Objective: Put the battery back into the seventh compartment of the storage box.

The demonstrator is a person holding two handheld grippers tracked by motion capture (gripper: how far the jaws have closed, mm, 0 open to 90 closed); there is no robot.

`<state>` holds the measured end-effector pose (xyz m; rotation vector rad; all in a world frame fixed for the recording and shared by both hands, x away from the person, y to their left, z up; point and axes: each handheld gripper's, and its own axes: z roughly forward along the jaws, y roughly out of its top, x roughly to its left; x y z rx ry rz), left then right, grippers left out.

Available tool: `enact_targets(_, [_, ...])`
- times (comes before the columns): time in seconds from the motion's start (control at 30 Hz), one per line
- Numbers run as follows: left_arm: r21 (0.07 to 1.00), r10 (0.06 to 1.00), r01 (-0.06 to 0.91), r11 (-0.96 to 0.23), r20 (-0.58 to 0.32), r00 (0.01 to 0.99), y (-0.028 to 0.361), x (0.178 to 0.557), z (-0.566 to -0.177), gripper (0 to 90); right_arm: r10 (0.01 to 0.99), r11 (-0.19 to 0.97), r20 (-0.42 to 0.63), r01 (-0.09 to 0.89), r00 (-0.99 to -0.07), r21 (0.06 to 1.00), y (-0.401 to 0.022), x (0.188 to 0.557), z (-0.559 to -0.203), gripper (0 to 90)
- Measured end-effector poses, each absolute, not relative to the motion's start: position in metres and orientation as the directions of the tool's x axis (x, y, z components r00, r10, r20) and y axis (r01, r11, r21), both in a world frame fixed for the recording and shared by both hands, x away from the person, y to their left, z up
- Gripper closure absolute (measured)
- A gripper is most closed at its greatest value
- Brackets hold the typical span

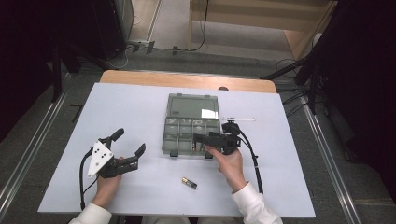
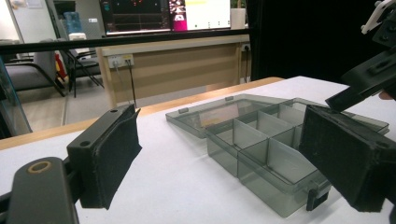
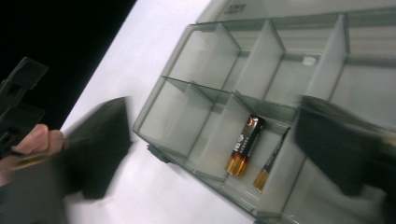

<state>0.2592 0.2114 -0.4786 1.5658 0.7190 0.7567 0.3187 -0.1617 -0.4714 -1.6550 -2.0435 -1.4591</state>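
- The right claw is hovering with jaws spread and empty over the near row of the smoky transparent plastic compartment box, lid lying open.
- A black-and-gold battery is lying inside a near compartment (a second one seems to be beside it).
- The left claw is resting wide open, holding nothing, left of the box.
- Another black-and-gold battery is lying on the white desk; judging by this, approaching it low, jaws straddling its sides, should be working best.

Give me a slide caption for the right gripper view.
Open right gripper above a clear compartment box holding one battery.
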Motion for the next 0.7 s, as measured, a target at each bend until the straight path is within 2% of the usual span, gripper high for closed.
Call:
enact_targets(0.03, [0.993,0.798,0.032,-0.114,0.072,0.598,0.211,0.259,-0.479,12.1,0.68,-0.072,0.623,0.81,-0.388,0.583,-0.162,0.319,-0.471,7.0])
enact_targets(0.1, [0.993,0.798,0.032,-0.115,0.073,0.598,0.211,0.259,-0.479,12.1,0.674,-0.059,0.619,0.806,-0.403,0.589,-0.162,0.318,-0.47,0.0])
enact_targets(0.7, [0.994,0.798,0.033,-0.107,0.066,0.598,0.212,0.259,-0.478,12.1,0.616,0.058,0.571,0.755,-0.542,0.653,-0.157,0.313,-0.459,0.4])
